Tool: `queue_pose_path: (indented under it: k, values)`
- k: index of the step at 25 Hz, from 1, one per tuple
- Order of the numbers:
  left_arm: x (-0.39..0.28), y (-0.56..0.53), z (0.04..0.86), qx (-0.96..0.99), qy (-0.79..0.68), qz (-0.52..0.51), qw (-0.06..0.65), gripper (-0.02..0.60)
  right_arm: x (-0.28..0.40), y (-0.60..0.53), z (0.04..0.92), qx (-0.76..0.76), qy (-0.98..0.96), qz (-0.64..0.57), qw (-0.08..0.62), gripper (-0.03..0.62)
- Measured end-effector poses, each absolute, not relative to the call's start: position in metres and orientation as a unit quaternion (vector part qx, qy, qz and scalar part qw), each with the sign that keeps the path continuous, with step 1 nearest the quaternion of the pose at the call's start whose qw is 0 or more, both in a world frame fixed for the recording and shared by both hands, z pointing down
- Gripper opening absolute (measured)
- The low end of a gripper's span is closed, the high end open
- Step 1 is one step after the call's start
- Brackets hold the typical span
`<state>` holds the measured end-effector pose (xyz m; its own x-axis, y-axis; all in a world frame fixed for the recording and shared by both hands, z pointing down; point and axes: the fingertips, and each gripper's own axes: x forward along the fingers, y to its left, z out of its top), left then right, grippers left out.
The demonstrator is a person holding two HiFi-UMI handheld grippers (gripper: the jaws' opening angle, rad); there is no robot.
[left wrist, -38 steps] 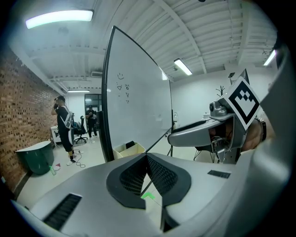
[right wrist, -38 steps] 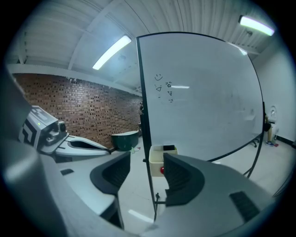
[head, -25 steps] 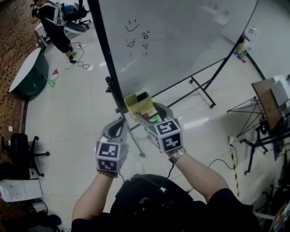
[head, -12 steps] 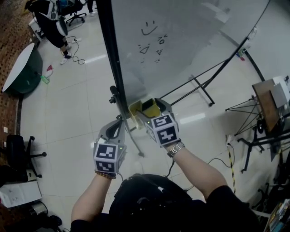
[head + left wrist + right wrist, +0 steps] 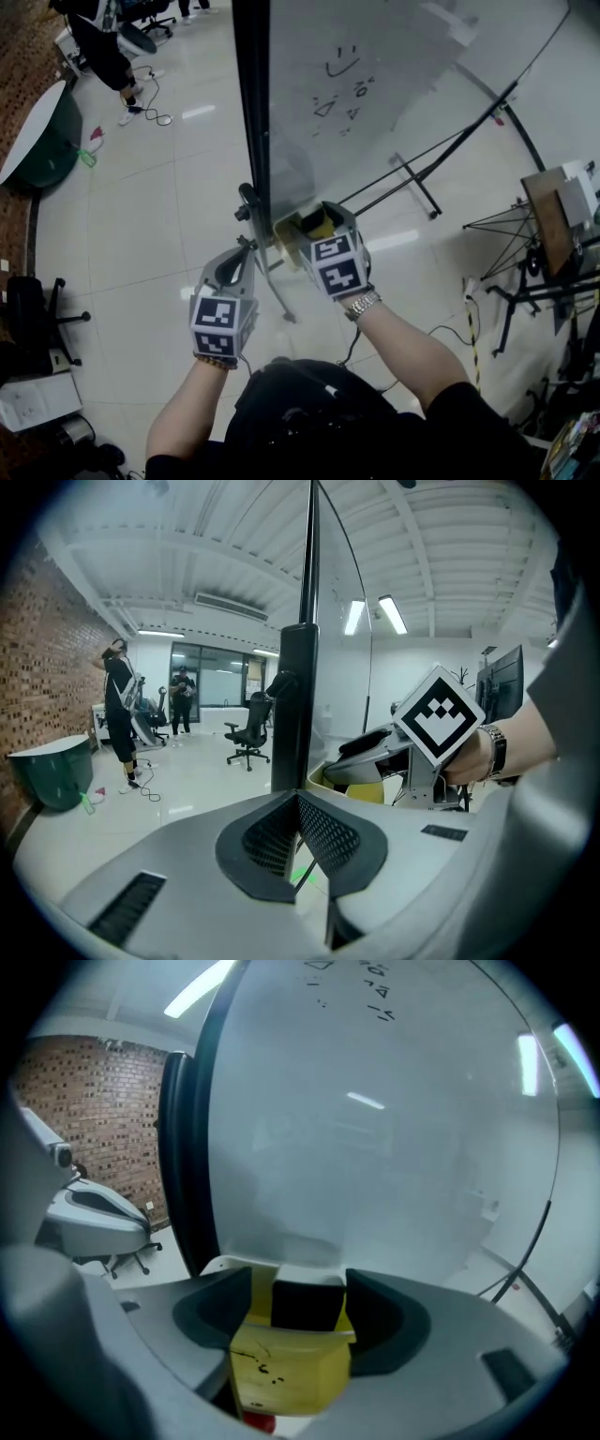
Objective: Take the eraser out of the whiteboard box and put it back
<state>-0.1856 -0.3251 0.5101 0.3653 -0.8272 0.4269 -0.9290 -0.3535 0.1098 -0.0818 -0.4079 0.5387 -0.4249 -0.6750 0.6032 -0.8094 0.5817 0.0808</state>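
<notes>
A yellow box (image 5: 289,230) hangs at the whiteboard's (image 5: 403,84) lower left corner, beside the black frame post (image 5: 251,112). In the right gripper view a black eraser (image 5: 306,1302) with a white top stands upright in this box (image 5: 286,1368). My right gripper (image 5: 305,1309) straddles it. Its jaws have just been closing, with the eraser between them and a gap still showing on the left side. From the head view the right gripper (image 5: 317,217) covers most of the box. My left gripper (image 5: 246,247) is shut and empty, just left of the post (image 5: 292,705).
The whiteboard stand's legs (image 5: 412,187) spread over the tiled floor to the right. A person (image 5: 98,47) stands far off at the upper left near a green tub (image 5: 42,131). An office chair (image 5: 28,309) is at the left, a desk (image 5: 562,216) at the right.
Both grippers have moved up to the board. The right one has come down over the yellow box and now hides most of it. The left one has edged toward the post.
</notes>
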Motion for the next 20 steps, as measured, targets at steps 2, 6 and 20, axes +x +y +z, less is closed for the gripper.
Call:
queue_pose_path:
  k: [2, 6, 20]
  values:
    - [-0.185, -0.326, 0.511, 0.81, -0.541, 0.15, 0.169, 0.0, -0.081, -0.41, 0.539, 0.447, -0.835, 0.105, 0.304, 0.333]
    - [-0.185, -0.326, 0.513, 0.811, -0.539, 0.151, 0.171, 0.0, -0.08, -0.411, 0.54, 0.447, -0.834, 0.105, 0.306, 0.316]
    - [-0.183, -0.323, 0.512, 0.81, -0.54, 0.155, 0.169, 0.0, -0.075, -0.409, 0.526, 0.461, -0.836, 0.094, 0.283, 0.268]
